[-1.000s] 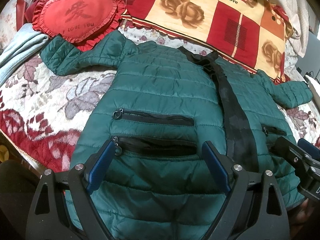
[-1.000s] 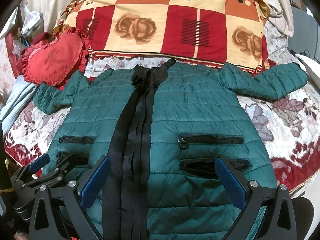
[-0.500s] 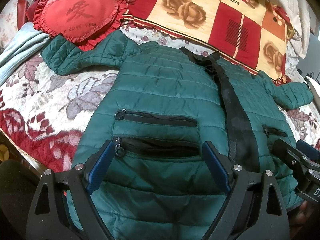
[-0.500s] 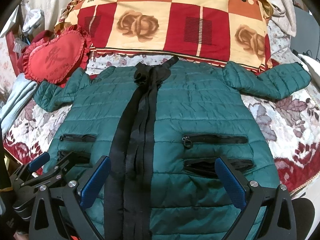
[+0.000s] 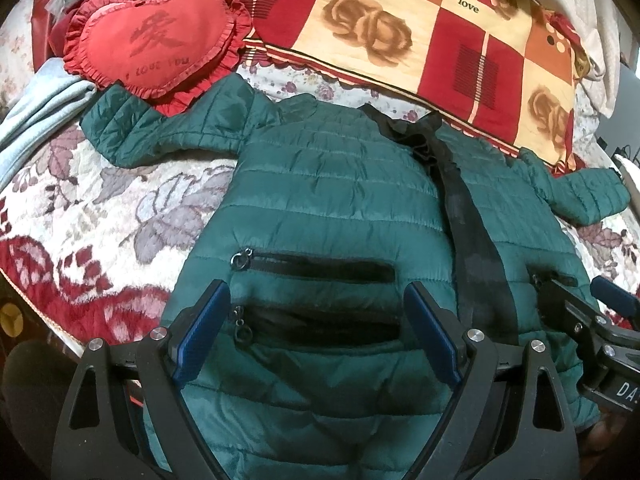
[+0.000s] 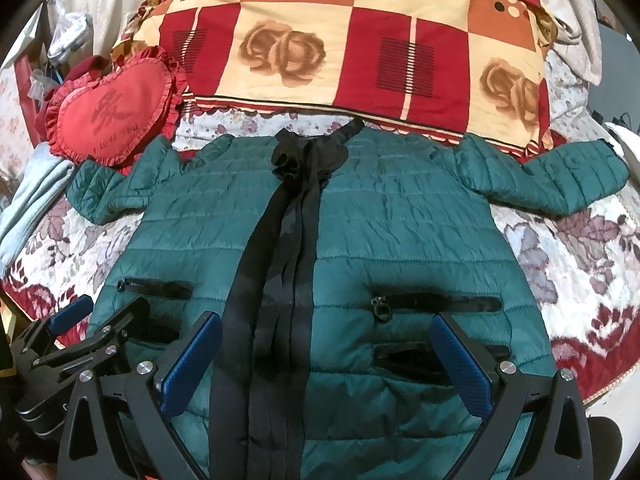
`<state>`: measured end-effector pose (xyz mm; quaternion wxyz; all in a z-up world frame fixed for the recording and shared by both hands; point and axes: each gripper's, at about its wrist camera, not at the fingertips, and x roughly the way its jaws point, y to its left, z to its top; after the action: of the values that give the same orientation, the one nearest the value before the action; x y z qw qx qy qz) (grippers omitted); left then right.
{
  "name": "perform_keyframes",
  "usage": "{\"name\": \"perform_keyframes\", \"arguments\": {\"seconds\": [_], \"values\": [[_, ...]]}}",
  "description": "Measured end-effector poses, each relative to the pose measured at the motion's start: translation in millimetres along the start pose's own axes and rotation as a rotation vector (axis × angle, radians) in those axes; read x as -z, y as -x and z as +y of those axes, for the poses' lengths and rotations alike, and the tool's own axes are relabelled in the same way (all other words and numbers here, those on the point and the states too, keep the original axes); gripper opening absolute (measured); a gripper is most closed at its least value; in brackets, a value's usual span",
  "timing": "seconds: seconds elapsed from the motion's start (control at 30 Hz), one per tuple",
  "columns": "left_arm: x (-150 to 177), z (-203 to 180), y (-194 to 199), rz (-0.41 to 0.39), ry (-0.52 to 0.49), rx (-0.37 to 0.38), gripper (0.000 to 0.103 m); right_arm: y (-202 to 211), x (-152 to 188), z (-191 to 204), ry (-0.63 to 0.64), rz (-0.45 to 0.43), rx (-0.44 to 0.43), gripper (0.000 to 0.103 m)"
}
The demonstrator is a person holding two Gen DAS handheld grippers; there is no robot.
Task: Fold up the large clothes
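Observation:
A green quilted jacket lies flat, front up, on the bed, with both sleeves spread out. A black zipper band runs down its middle, and zip pockets sit on each side. My left gripper is open and empty, low over the jacket's left pockets near the hem. My right gripper is open and empty, low over the hem, between the black band and the right pockets. The jacket also shows in the right wrist view. Each gripper shows at the edge of the other's view.
A floral bedspread covers the bed. A red heart cushion lies by the left sleeve. A red and cream checked quilt lies behind the collar. Pale blue folded cloth lies at far left. The bed edge is close at front.
Both grippers have moved a little forward and lower over the jacket's hem, so the pockets sit nearer the fingers. The jacket has not moved.

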<state>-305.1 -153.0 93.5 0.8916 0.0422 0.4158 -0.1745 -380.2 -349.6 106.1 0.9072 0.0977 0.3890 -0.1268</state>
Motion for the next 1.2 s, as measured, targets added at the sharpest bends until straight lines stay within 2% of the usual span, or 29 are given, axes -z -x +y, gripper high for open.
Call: {"name": "perform_keyframes", "arguments": {"seconds": [0.23,0.53,0.87,1.2], "values": [[-9,2,-2,-0.011,-0.002,-0.019,0.089,-3,-11,0,-0.009,-0.021,0.005,0.103],[-24,11,-10,-0.012,0.014,-0.034,0.089,-19,-25,4,-0.023,0.004,-0.038,0.103],[-45,42,-24,-0.013,0.068,-0.081,0.089,-28,-46,10,-0.002,0.013,-0.069,0.103],[-59,70,-35,-0.004,0.121,-0.122,0.089,-45,-54,24,0.028,0.036,-0.060,0.103]]}}
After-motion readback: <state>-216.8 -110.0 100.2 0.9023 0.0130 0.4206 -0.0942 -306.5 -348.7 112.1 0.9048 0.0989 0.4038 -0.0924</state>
